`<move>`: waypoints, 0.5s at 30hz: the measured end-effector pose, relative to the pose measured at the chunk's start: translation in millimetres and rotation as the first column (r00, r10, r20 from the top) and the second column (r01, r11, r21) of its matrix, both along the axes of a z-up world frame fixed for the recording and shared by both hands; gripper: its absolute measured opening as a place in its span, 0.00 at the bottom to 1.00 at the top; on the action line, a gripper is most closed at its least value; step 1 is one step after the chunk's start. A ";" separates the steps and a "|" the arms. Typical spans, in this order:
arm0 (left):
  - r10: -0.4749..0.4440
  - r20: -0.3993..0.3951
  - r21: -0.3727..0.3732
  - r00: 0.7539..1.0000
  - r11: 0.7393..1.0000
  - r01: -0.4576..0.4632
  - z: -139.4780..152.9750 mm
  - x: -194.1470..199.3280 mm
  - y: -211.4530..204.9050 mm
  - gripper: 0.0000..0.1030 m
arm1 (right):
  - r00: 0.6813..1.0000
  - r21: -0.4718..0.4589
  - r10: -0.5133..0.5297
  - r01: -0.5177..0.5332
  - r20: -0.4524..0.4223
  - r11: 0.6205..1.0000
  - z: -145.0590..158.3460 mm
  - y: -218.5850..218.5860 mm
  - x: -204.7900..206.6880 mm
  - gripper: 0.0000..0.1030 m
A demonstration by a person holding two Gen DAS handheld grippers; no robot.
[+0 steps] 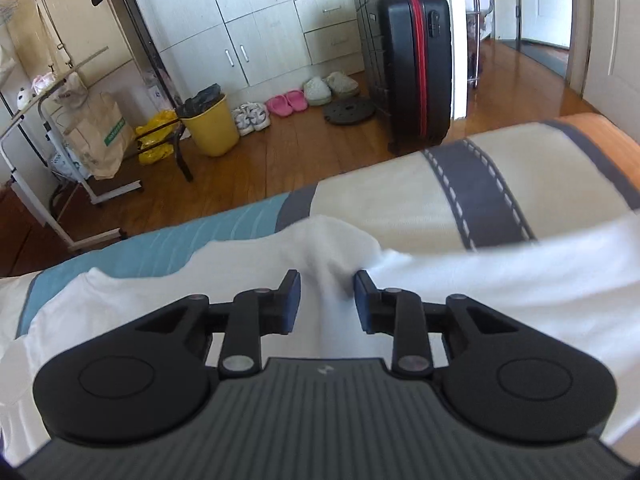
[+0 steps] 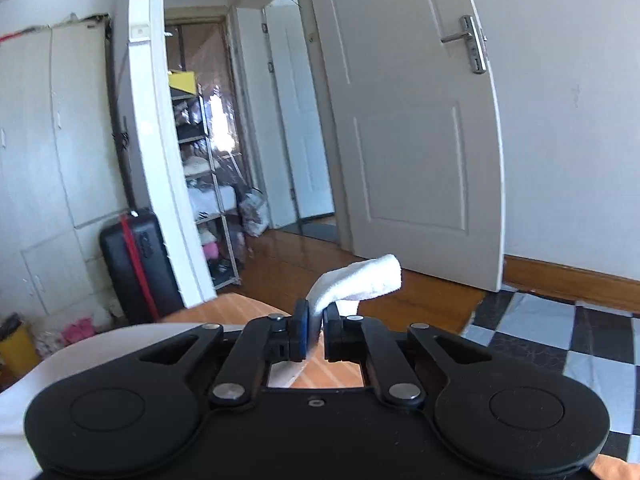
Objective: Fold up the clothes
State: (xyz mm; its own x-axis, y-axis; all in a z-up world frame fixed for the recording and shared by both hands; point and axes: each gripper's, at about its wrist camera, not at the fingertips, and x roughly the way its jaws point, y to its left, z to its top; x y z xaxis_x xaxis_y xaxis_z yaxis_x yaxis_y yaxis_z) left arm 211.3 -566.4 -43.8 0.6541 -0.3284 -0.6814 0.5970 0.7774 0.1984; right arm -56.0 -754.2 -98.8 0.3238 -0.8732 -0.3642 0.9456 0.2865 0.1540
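On the bed [image 1: 400, 200] lay the white garment [image 1: 500, 280]; the left gripper [image 1: 327, 300] stood spread astride a ridge, while the right gripper [image 2: 315, 334] pinched a corner clear of the bed, likely for folding.

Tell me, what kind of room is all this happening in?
Most likely a bedroom in a home. A bed with striped bedding fills the foreground, white wardrobe cupboards line the far wall, and a black suitcase and slippers stand on the wooden floor.

White garment [image 1: 480, 280] on striped bedcover [image 1: 400, 200], a raised fold between the parted blue pads of the left gripper [image 1: 327, 300]; black suitcase [image 1: 404, 64] upper right, yellow bin [image 1: 212, 128] left.
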 end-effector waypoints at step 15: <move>0.273 -0.310 -0.130 0.911 0.937 -0.325 -13.2 -24.0 273.4 0.49 | 0.987 0.267 0.077 -0.112 0.139 0.957 10.6 6.8 -20.0 0.52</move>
State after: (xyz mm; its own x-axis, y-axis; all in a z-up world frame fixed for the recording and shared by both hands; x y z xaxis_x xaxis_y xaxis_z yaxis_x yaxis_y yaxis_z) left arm 187.3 -293.0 -57.0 0.5290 -0.2785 -0.8016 0.3419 0.9345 -0.0991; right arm -76.0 -747.4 -88.3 0.4586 -0.7092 -0.5355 0.8841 0.3035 0.3552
